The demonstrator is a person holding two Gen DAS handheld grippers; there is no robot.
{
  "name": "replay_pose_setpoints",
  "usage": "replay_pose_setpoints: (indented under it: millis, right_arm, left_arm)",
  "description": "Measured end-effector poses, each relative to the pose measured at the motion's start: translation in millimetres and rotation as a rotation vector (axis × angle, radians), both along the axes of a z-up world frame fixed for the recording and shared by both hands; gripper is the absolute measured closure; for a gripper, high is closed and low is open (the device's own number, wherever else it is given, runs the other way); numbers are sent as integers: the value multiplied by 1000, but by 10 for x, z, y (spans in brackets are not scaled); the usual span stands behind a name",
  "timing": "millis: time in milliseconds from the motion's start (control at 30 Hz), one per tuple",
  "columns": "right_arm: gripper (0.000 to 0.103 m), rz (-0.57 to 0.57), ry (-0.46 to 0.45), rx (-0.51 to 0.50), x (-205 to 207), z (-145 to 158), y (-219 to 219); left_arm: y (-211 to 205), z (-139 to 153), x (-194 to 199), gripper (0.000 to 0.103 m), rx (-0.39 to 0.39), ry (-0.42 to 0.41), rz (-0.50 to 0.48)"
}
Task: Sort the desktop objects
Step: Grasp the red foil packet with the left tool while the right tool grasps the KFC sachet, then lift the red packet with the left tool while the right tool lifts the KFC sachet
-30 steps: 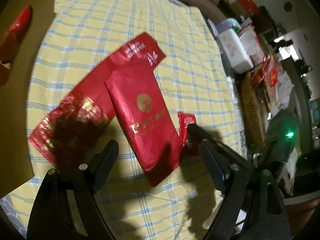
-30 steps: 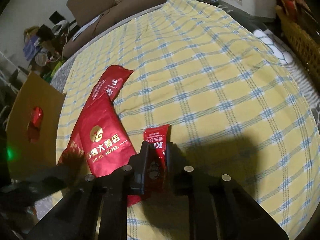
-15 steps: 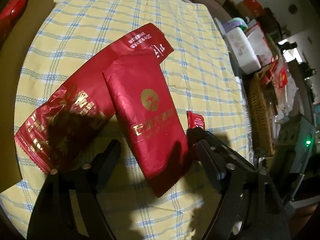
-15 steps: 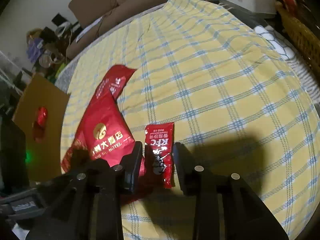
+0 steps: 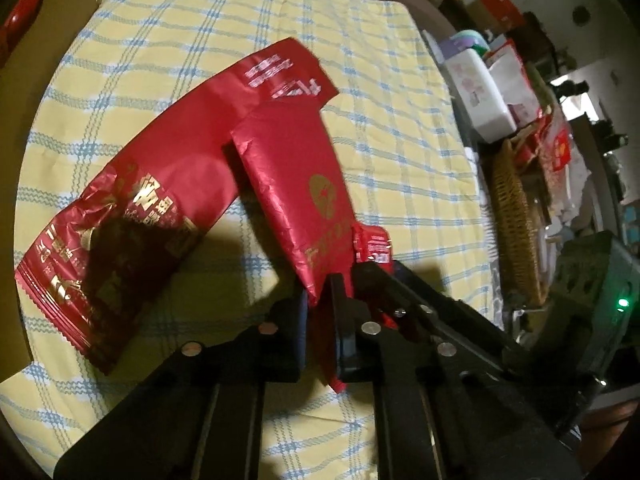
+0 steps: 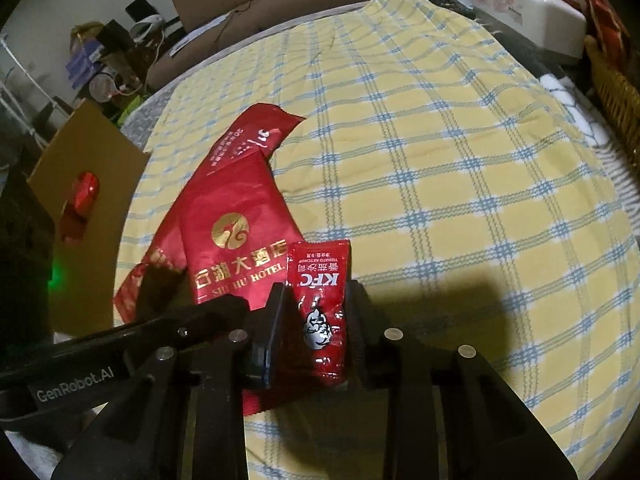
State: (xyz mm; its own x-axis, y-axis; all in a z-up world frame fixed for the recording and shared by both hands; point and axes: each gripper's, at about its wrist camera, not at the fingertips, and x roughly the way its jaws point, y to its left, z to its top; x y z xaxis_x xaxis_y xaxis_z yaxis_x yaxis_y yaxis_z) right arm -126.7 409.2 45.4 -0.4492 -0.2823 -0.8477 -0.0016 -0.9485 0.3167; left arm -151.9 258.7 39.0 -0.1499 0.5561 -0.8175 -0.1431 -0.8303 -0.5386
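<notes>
We see the red hotel packet (image 5: 298, 184) pinched at its near end in the left tool (image 5: 320, 300), whose jaws have just closed tight on it; its far end rests on the long red wrapper (image 5: 120, 216), which lies flat toward the left edge of the desk. The desk is covered by a yellow checked cloth (image 5: 200, 40).

From the right wrist we read what the left view blurs: the packet's gold emblem and hotel lettering, and the KFC ketchup sachet (image 6: 320, 300) lying lengthwise between the fingers of the right tool (image 6: 320, 292). Its jaws are partly open and have closed a little just now; we cannot tell whether the pads press the sachet. The left view shows only the sachet's top edge peeking out beside the packet.

The left view alone shows a wicker basket (image 5: 516, 216) off the desk's right edge, the right view a brown cardboard sheet (image 6: 96, 184) at the left edge.
</notes>
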Motion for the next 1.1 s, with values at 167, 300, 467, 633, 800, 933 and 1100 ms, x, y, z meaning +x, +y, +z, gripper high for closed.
replay_pose_setpoints:
  millis: [167, 300, 467, 633, 800, 933, 1100]
  right_arm:
    - [90, -24, 14, -73, 24, 96, 55]
    - [90, -42, 18, -79, 57, 166, 56]
    - [92, -63, 21, -79, 89, 175, 107]
    - [75, -61, 12, -62, 81, 183, 76]
    - [37, -43, 25, 90, 67, 184, -23]
    - [52, -2, -10, 147, 35, 23, -97]
    - [52, 19, 7, 205, 50, -6, -158]
  left_arm:
    - [-8, 191, 14, 97, 6, 38, -22]
    - [-25, 278, 14, 98, -7, 53, -21]
    - [-95, 348, 26, 98, -6, 62, -17]
    - [-110, 432, 42, 98, -35, 91, -28]
    - [-157, 385, 47, 98, -52, 82, -23]
    - [-195, 320, 39, 98, -76, 80, -19]
    - [-143, 110, 17, 82, -78, 16, -34]
